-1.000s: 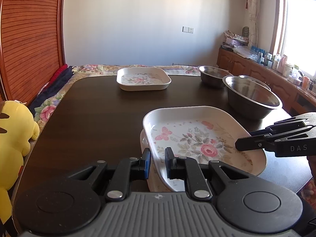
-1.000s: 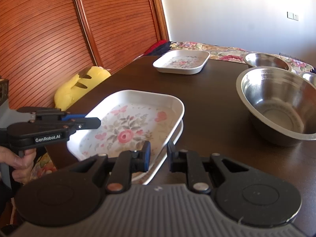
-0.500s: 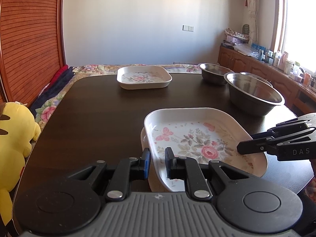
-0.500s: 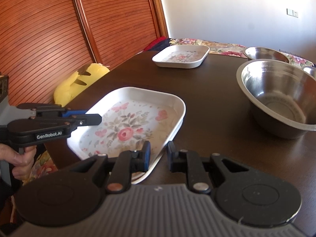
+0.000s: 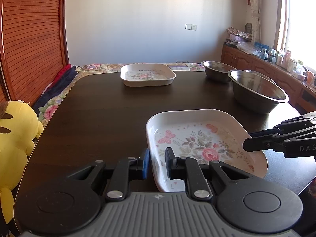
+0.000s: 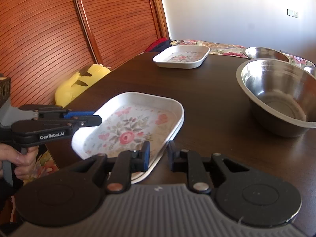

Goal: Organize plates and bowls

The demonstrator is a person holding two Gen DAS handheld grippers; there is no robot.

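Note:
A white floral plate (image 5: 197, 138) (image 6: 128, 130) lies at the near edge of the dark table (image 5: 98, 118). My left gripper (image 5: 158, 163) is shut on its near-left rim, and in the right wrist view that gripper (image 6: 96, 120) comes in from the left. My right gripper (image 6: 159, 156) is shut on the opposite rim, showing in the left wrist view as a black beak (image 5: 246, 144). A second rim peeks out just under the held plate in the right wrist view. Another floral plate (image 5: 147, 75) (image 6: 181, 58) sits at the far side. A large steel bowl (image 5: 256, 92) (image 6: 276, 94) and a smaller one (image 5: 217, 70) (image 6: 264, 53) stand to the right.
A third steel rim (image 6: 310, 69) shows behind the large bowl. A yellow plush toy (image 5: 15, 134) (image 6: 79, 85) leans by the table's left edge, in front of slatted wooden doors. A person's hand (image 6: 19, 158) grips the left tool. A cluttered sideboard (image 5: 256, 63) runs under the window.
The held plate has settled slightly lower; the rim of the plate beneath it, plain to its left before, hardly shows. Both grippers keep their hold and place.

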